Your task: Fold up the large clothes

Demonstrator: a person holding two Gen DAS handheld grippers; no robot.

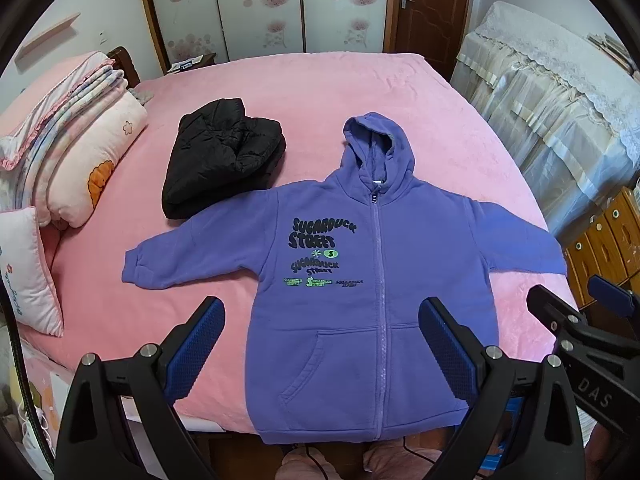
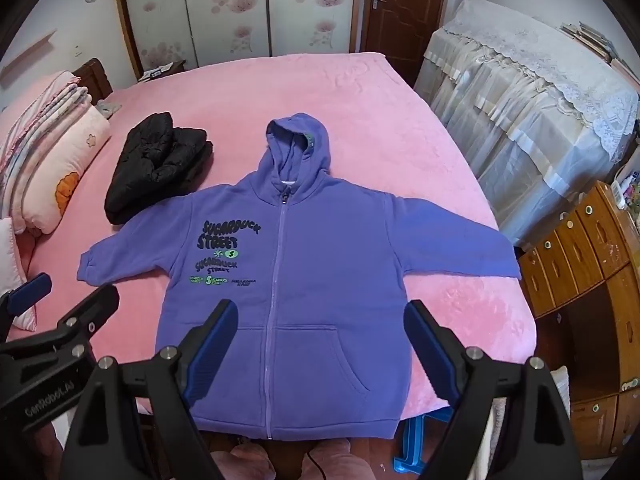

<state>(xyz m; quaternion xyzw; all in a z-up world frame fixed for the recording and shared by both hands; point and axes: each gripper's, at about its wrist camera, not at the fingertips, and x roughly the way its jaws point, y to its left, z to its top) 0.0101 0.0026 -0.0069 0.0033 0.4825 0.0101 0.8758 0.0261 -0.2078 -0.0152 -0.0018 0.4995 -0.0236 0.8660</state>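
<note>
purple hoodie [image 1: 400, 280] lies flat, zipped, face up on the pink bed [image 1: 320, 92], sleeves spread, hem at the near edge. folded black jacket [image 1: 224, 156] beside its left shoulder. left gripper [image 1: 320, 344] and right gripper [image 2: 320, 344] hover above the hem, fingers apart, holding nothing.

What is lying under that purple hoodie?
The purple hoodie lies spread flat on the pink blanket covering the bed. Its hem overhangs the near edge. Whatever lies beneath its body is hidden.
</note>
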